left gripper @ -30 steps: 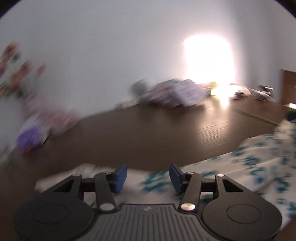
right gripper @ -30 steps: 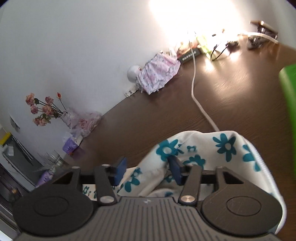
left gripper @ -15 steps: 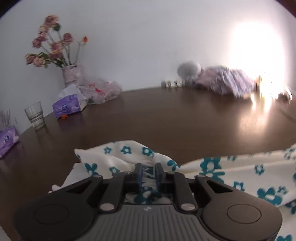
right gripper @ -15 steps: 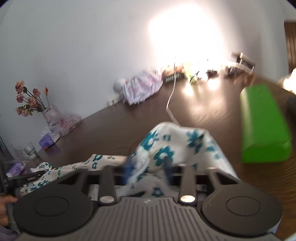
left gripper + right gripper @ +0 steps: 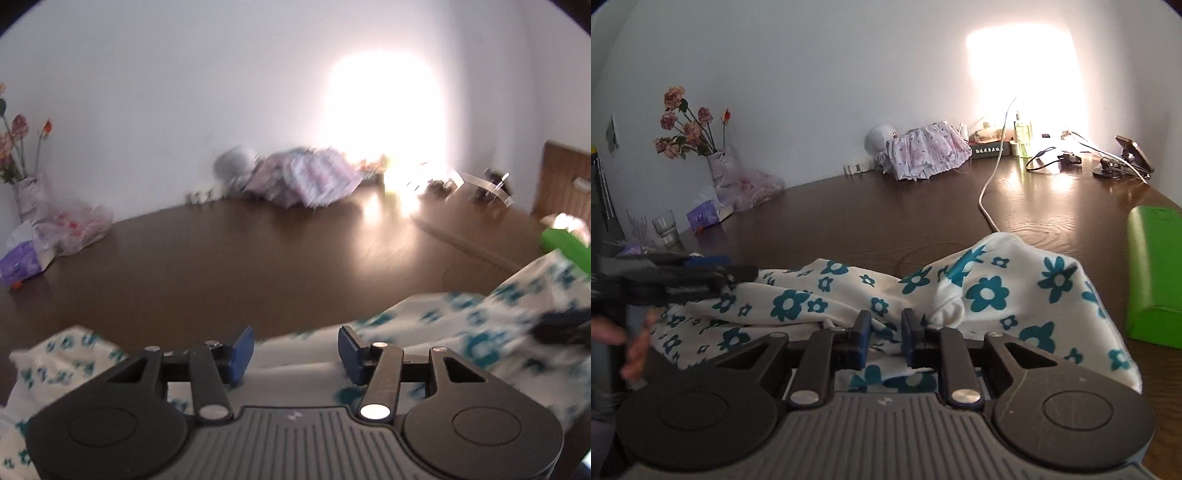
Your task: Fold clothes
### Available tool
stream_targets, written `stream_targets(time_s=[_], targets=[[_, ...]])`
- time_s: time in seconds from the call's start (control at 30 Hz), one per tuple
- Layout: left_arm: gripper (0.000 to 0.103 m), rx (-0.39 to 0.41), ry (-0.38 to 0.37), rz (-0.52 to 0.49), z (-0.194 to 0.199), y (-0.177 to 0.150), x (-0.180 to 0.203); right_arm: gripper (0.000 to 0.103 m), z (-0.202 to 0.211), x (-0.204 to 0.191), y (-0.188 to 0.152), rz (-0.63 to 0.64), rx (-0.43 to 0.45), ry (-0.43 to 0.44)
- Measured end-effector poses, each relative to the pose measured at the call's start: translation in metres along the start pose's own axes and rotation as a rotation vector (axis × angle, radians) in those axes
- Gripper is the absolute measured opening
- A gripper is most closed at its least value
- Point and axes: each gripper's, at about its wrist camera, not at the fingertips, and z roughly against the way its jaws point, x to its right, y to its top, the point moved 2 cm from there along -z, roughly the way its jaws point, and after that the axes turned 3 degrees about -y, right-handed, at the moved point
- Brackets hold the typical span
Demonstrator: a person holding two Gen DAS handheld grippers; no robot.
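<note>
A white garment with teal flowers (image 5: 990, 291) lies bunched on the dark wooden table (image 5: 871, 218). My right gripper (image 5: 884, 334) is shut on a fold of it near the front edge. My left gripper (image 5: 295, 354) is open just above the same garment (image 5: 480, 332), with cloth under and between its blue fingertips but not clamped. The left gripper also shows at the left of the right wrist view (image 5: 701, 271), over the garment's left end. The left wrist view is blurred.
A green box (image 5: 1152, 273) stands right of the garment. At the back wall are a pink floral cloth (image 5: 929, 151), a white cable (image 5: 988, 195), a vase of roses (image 5: 720, 166), a tissue pack (image 5: 701, 216) and a glass (image 5: 665, 227).
My left gripper has opened and let go of the cloth it was clamping half a second ago, and swung right. My right gripper has closed on a fold and stays shut on it.
</note>
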Motion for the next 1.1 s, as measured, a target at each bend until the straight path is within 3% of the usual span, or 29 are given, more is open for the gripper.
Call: stream_targets(time_s=[0.03,0.07,0.1,0.2,0.3,0.33,0.37,0.4,0.43,0.53,0.6,0.73,0.8,0.87,0.93,1.0,1.03,1.1], targets=[[0.051,-0.018,0.005,0.018,-0.004,-0.004,-0.005,0.027,0.009,0.004,0.005,-0.025,0.015,0.034],[0.051,-0.018,-0.011,0.052,-0.004,-0.005,-0.01,0.04,0.018,0.011,0.012,-0.057,0.056,0.072],[0.051,-0.02,-0.021,0.072,-0.004,-0.005,-0.014,0.045,0.024,0.018,0.019,-0.085,0.087,0.074],[0.053,-0.025,-0.005,0.075,-0.006,-0.005,-0.018,0.047,0.014,0.059,0.041,-0.234,0.06,0.037],[0.057,-0.028,0.017,0.073,-0.008,-0.002,-0.018,0.046,-0.017,0.087,0.043,-0.434,-0.073,0.121],[0.058,-0.027,0.024,0.071,-0.008,-0.003,-0.017,0.04,-0.028,0.095,0.042,-0.494,-0.115,0.151],[0.059,-0.027,0.029,0.074,-0.009,-0.003,-0.017,0.018,-0.035,0.096,0.039,-0.519,-0.114,0.135],[0.059,-0.027,0.029,0.08,-0.008,-0.004,-0.018,0.006,-0.042,0.097,0.036,-0.54,-0.11,0.115],[0.059,-0.028,0.025,0.088,-0.008,-0.005,-0.019,0.005,-0.04,0.096,0.032,-0.555,-0.051,0.089],[0.06,-0.027,0.024,0.097,-0.007,-0.006,-0.02,0.004,-0.014,0.071,0.027,-0.349,0.152,-0.034],[0.06,-0.027,0.027,0.097,-0.006,-0.007,-0.019,0.004,-0.008,0.058,0.016,-0.236,0.181,-0.117],[0.06,-0.027,0.027,0.098,-0.006,-0.006,-0.019,0.007,0.002,0.058,0.005,-0.208,0.232,-0.202],[0.06,-0.027,0.025,0.099,-0.006,-0.006,-0.02,0.016,0.006,0.064,0.014,-0.201,0.193,-0.204],[0.06,-0.027,0.02,0.104,-0.006,-0.006,-0.021,0.017,0.02,0.075,0.023,-0.173,0.191,-0.17],[0.06,-0.027,0.018,0.107,-0.006,-0.006,-0.021,0.018,0.029,0.083,0.031,-0.069,0.173,-0.219],[0.06,-0.027,0.019,0.106,-0.006,-0.005,-0.021,0.026,0.025,0.088,0.037,0.034,0.085,-0.2],[0.06,-0.028,0.018,0.107,-0.006,-0.005,-0.021,0.039,0.017,0.087,0.037,0.068,0.017,-0.163],[0.06,-0.029,0.018,0.108,-0.007,-0.005,-0.021,0.037,0.0,0.08,0.035,0.121,-0.082,-0.113]])
